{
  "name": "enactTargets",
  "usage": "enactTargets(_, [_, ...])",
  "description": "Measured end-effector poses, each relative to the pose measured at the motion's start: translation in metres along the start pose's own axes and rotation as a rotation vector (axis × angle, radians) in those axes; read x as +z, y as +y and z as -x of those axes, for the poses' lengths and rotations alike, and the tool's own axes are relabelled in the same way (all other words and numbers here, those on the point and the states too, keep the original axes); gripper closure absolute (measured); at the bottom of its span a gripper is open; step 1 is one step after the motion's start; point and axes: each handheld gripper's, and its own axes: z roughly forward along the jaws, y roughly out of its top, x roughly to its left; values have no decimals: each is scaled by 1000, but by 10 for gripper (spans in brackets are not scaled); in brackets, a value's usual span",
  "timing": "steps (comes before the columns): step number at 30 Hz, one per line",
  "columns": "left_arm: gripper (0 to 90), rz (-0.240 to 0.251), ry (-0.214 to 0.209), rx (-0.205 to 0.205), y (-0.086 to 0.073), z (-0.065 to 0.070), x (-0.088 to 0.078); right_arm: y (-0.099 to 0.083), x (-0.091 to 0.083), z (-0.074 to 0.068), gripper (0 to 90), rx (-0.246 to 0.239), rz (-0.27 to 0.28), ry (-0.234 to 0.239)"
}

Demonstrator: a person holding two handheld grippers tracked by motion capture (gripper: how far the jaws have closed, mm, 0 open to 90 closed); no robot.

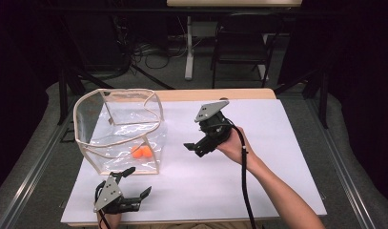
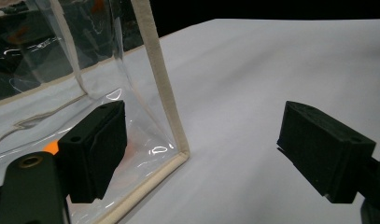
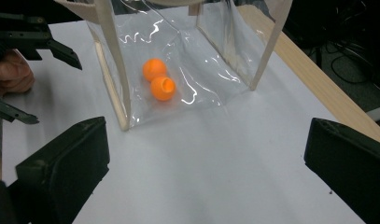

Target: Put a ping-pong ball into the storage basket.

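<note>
A clear plastic bag with beige trim stands open on the left of the white table top. Two orange balls lie on its floor, touching each other. My left gripper is open just in front of the bag's near right corner. In the left gripper view the beige corner trim rises between the jaws, close to the left one, with a ball behind it. My right gripper is open, held above the table right of the bag. It faces the bag and both balls.
The table's wooden far edge runs behind the bag. A dark chair and a white table leg stand on the floor beyond. The hand holding the left gripper appears in the right gripper view.
</note>
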Motion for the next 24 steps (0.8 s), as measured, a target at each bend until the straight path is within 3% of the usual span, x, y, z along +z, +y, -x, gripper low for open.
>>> enactTargets(24, [157, 1, 0, 2, 1, 1, 0, -63, -15, 2, 0, 73, -5, -40])
